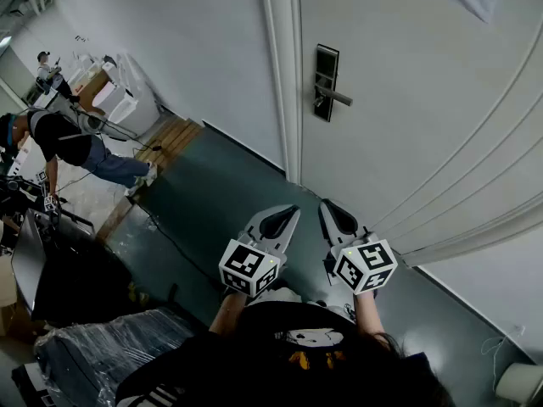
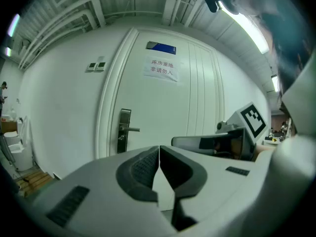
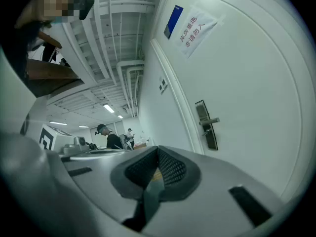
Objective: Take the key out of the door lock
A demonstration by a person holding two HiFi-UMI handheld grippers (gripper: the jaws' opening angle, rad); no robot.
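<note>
The white door carries a dark lock plate with a lever handle. The same lock plate shows in the left gripper view and in the right gripper view. A key in it is too small to make out. My left gripper and right gripper hang side by side, low and well short of the door, both pointing toward it. The left gripper's jaws meet with nothing between them. The right gripper's jaws are shut too, and empty.
A white door frame runs left of the lock. A paper notice hangs high on the door. At far left a person bends over by white boxes. A plastic-wrapped bundle lies at bottom left. Cables cross the dark floor.
</note>
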